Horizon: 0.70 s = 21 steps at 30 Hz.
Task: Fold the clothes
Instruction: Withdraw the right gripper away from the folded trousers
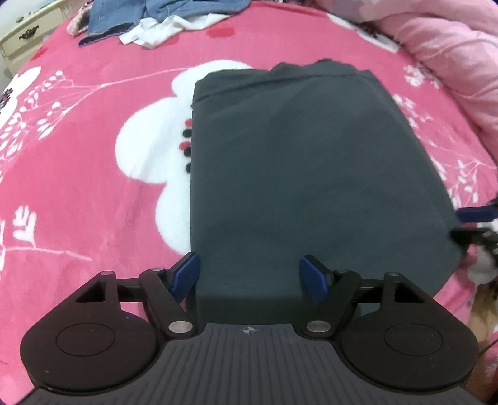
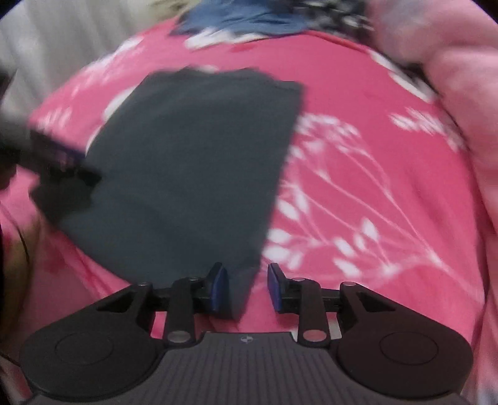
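The dark garment lies folded flat on the bed — both grippers, left and right, spread, holding nothing; denim pile awaits.

Dark grey folded garment on a pink blanket patterned with white flowers; blue denim beyond

Pink floral blanket, perhaps a dresser

Left of the left claw the bed lies free; far ahead, a clothes pile blocks the way.
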Each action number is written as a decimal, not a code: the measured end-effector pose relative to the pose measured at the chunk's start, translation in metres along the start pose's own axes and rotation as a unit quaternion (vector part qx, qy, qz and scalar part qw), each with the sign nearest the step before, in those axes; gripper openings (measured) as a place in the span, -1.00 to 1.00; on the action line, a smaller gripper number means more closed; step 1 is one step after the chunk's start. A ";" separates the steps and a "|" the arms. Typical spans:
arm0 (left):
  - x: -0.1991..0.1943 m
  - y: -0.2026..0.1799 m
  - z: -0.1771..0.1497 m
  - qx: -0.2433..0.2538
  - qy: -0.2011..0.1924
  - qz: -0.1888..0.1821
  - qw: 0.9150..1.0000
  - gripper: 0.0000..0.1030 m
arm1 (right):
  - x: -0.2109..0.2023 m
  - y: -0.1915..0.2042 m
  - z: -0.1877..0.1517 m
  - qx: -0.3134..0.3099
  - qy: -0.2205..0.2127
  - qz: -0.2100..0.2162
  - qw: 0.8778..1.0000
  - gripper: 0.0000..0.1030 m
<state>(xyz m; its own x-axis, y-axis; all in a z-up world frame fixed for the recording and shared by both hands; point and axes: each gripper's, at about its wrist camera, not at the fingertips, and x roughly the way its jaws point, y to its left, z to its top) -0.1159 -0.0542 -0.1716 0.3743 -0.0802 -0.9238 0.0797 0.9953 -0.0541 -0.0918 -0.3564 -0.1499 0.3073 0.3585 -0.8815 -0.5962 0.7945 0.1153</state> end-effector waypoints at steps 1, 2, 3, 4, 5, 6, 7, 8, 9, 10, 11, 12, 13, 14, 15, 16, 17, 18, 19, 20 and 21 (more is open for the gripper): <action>0.000 -0.001 0.000 0.002 0.001 0.003 1.000 0.44 | -0.005 -0.004 0.002 0.024 -0.002 -0.001 1.000 -0.38; 0.000 -0.002 0.000 0.004 0.001 0.006 1.000 0.44 | -0.011 0.001 0.004 0.019 -0.010 0.002 1.000 -0.35; 0.000 -0.003 0.001 0.006 0.001 0.009 1.000 0.45 | -0.016 0.006 0.007 0.014 -0.019 0.005 1.000 -0.32; 0.000 -0.004 0.001 0.008 0.001 0.012 1.000 0.46 | -0.022 0.012 0.009 0.009 -0.028 0.008 1.000 -0.32; 0.000 -0.004 0.001 0.009 0.000 0.015 1.000 0.47 | -0.021 0.023 0.011 -0.014 -0.034 0.024 0.999 -0.32; 0.000 -0.004 0.001 0.011 0.000 0.018 1.000 0.48 | -0.020 0.033 0.012 -0.037 -0.039 0.040 0.998 -0.31; 0.000 -0.005 0.001 0.012 0.000 0.020 1.000 0.48 | -0.015 0.044 0.011 -0.060 -0.035 0.052 0.996 -0.29; 0.000 -0.006 0.001 0.014 0.000 0.021 1.000 0.48 | -0.009 0.055 0.011 -0.082 -0.032 0.063 0.994 -0.24; 0.000 -0.007 0.001 0.017 -0.001 0.024 1.000 0.48 | -0.004 0.063 0.009 -0.095 -0.018 0.067 0.993 -0.23; -0.001 -0.007 0.001 0.019 -0.001 0.026 0.999 0.48 | 0.003 0.069 0.006 -0.110 0.003 0.061 0.992 -0.23; -0.001 -0.007 0.000 0.021 -0.001 0.028 0.999 0.48 | 0.009 0.075 0.002 -0.124 0.022 0.055 0.990 -0.23; -0.001 -0.007 0.001 0.021 0.000 0.029 0.999 0.49 | 0.011 0.077 0.002 -0.131 0.028 0.048 0.990 -0.23; 0.000 -0.007 0.001 0.022 0.000 0.030 0.999 0.49 | 0.006 0.078 0.006 -0.127 0.018 0.059 0.990 -0.23; 0.000 -0.007 0.001 0.023 0.000 0.031 0.999 0.49 | 0.001 0.079 0.011 -0.124 0.008 0.070 0.990 -0.23; 0.000 -0.008 0.001 0.024 0.000 0.032 0.999 0.49 | -0.004 0.081 0.015 -0.121 -0.002 0.081 0.989 -0.23; 0.000 -0.008 0.001 0.025 0.000 0.033 0.999 0.50 | -0.009 0.082 0.019 -0.117 -0.013 0.092 0.989 -0.23; 0.000 -0.009 0.001 0.025 0.000 0.034 0.999 0.50 | -0.009 0.086 0.022 -0.119 -0.020 0.097 0.988 -0.23; -0.001 -0.009 0.001 0.026 0.000 0.035 0.999 0.50 | -0.010 0.089 0.025 -0.121 -0.027 0.102 0.987 -0.23; -0.001 -0.010 0.000 0.028 0.000 0.037 0.999 0.50 | -0.004 0.093 0.025 -0.126 -0.024 0.098 0.987 -0.23; -0.001 -0.010 0.000 0.029 0.000 0.038 0.999 0.50 | 0.002 0.097 0.024 -0.131 -0.021 0.094 0.987 -0.23; -0.002 -0.011 0.000 0.031 -0.001 0.040 0.999 0.50 | 0.010 0.101 0.022 -0.133 -0.007 0.090 0.987 -0.23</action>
<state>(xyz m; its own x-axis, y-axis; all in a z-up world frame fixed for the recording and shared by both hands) -0.1170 -0.0648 -0.1694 0.3830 -0.0015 -0.9237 0.1076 0.9933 0.0430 -0.1323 -0.2619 -0.1366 0.1885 0.4905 -0.8508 -0.8155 0.5609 0.1427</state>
